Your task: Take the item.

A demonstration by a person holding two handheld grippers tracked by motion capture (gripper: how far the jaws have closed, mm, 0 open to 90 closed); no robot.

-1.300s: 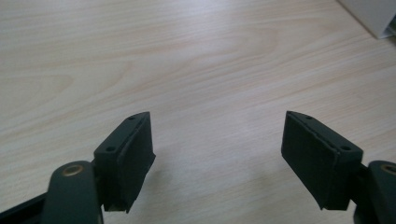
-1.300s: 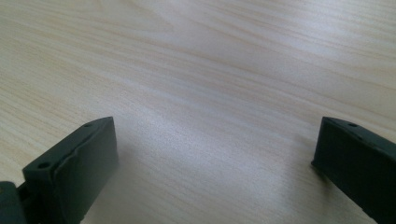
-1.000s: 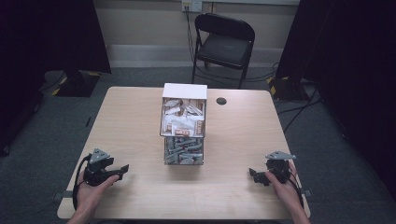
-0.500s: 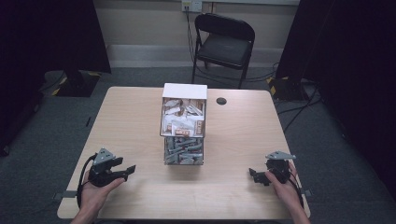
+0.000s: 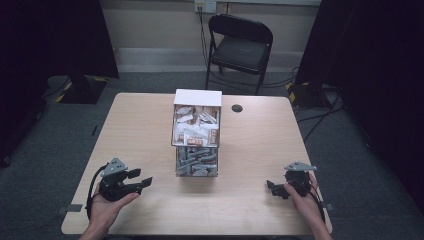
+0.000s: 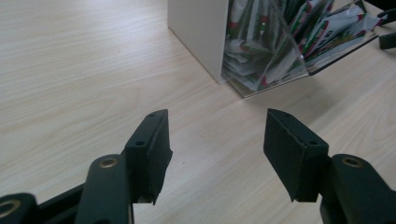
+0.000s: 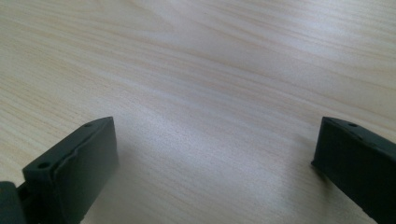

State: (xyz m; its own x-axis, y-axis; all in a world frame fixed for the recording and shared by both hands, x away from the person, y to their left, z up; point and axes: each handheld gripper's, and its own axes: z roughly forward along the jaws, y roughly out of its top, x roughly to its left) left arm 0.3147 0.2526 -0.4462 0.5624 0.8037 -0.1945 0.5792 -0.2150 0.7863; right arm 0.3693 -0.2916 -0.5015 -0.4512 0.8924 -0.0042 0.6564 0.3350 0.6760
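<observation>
We see the packet box (image 5: 196, 132) standing mid-table, far and right of our left gripper (image 5: 140, 180), well apart from its jaws, which have just been narrowing around nothing. Our right gripper (image 5: 272, 188) gapes wide, empty, near the table (image 5: 260, 145)'s near right edge, bare wood between.

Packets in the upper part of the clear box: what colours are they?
White packets with red and green print, clearest in the left gripper view.
</observation>
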